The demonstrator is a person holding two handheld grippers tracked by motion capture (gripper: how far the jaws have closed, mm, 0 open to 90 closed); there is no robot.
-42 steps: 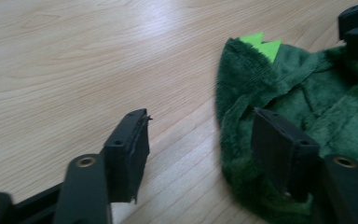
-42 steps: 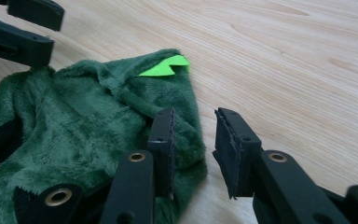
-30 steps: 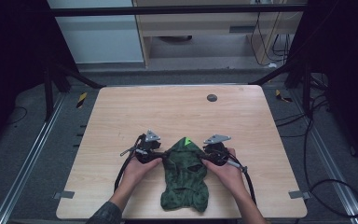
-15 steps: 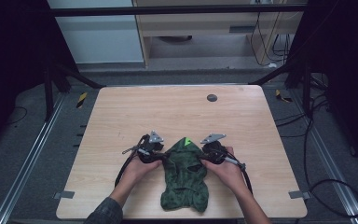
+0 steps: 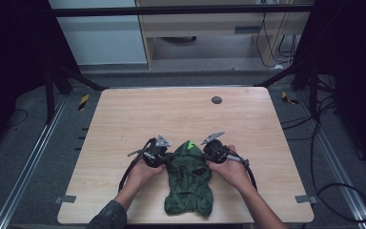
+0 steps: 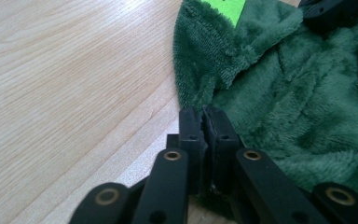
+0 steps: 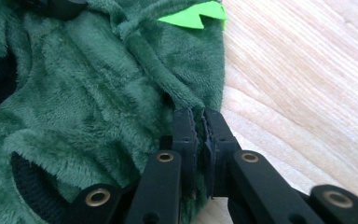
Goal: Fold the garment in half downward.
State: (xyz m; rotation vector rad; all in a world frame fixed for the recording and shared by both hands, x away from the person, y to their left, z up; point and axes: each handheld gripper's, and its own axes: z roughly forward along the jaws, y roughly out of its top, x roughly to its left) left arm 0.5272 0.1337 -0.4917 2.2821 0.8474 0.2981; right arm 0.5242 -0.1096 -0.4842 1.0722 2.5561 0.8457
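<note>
Both grippers drawn nearer to person since a second ago, slightly down table. Left gripper (image 5: 164, 160) and right gripper (image 5: 209, 153) both pinched on edges of green fleece garment (image 5: 188, 183), dragged along with them. Garment's green tag (image 5: 189, 145) shifted toward near edge too. Grey plates atop grippers tilted a little differently than before.

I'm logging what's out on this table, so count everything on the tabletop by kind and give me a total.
Green plush garments: 1
Handheld grippers, left gripper and right gripper: 2
Small dark round discs near the far edge: 1
Total: 4
</note>
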